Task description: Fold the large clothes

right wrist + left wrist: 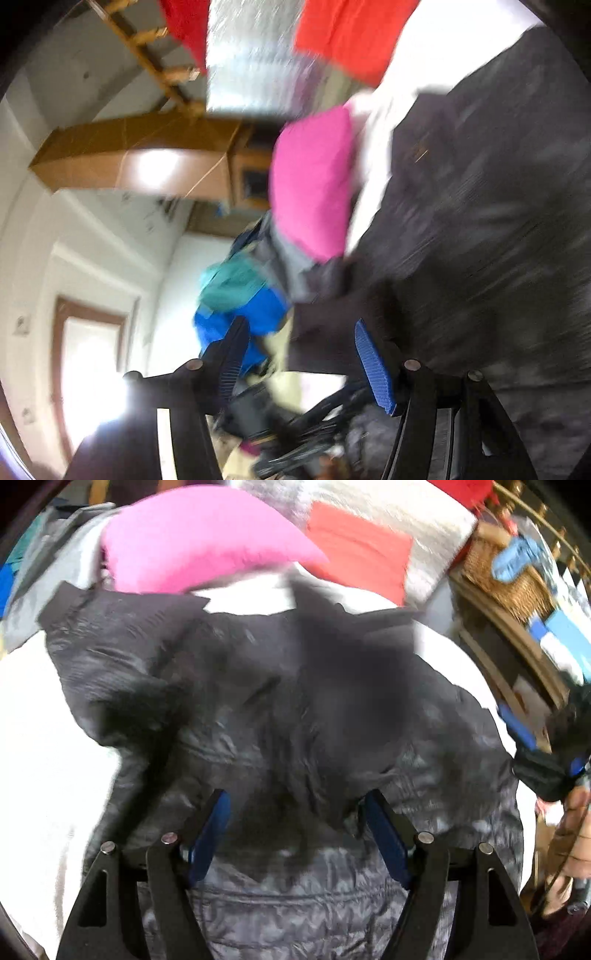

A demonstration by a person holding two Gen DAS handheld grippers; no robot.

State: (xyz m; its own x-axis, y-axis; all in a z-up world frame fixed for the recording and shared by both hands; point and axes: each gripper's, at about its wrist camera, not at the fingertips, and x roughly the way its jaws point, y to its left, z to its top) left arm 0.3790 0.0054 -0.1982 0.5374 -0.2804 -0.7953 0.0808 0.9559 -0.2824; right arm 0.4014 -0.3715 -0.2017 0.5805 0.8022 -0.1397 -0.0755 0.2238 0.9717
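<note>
A large black quilted jacket (280, 716) lies rumpled on a white bed (33, 746), collar side near me and a sleeve spread to the upper left. My left gripper (295, 805) is open just above the jacket's near part, with nothing between its blue pads (207, 834). My right gripper shows at the right edge of the left wrist view (546, 760), at the jacket's edge. In the tilted, blurred right wrist view my right gripper (299, 332) is open and empty, with the jacket (480, 229) filling the right side.
A pink pillow (199, 550) and a grey and red blanket (369, 546) lie at the bed's head. A wicker basket (502, 572) and shelves stand to the right. A pile of blue and teal clothes (240, 295) lies beyond the pillow. A wooden cabinet (140, 155) hangs on the wall.
</note>
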